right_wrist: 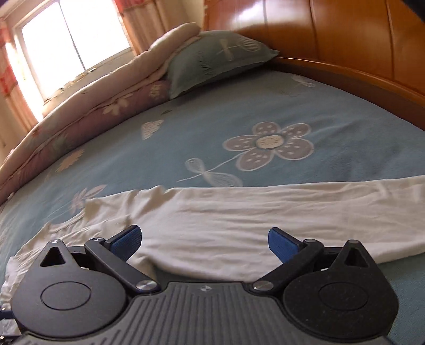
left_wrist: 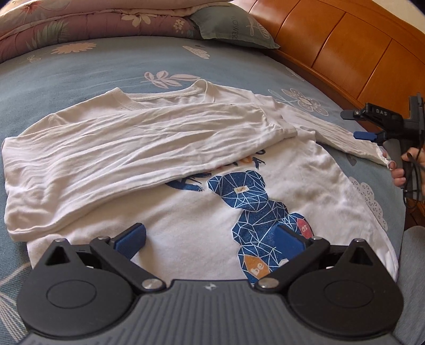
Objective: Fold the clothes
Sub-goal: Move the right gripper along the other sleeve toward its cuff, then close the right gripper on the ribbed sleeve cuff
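Covering bear print (left_wrist: 249, 209), folded sleeve (left_wrist: 148, 143); jaws apart

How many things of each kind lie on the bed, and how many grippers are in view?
White long-sleeved shirt: 1
Green pillow: 1
Folded quilt: 1
Grippers: 2, the left gripper and the right gripper, both open
Total: 5

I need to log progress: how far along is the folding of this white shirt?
Early. Done: one sleeve is folded across the shirt. In hand: nothing; the left tool is open over the hem, the right tool open over the other sleeve, which lies spread on the bed. Left: that sleeve and the body folds.
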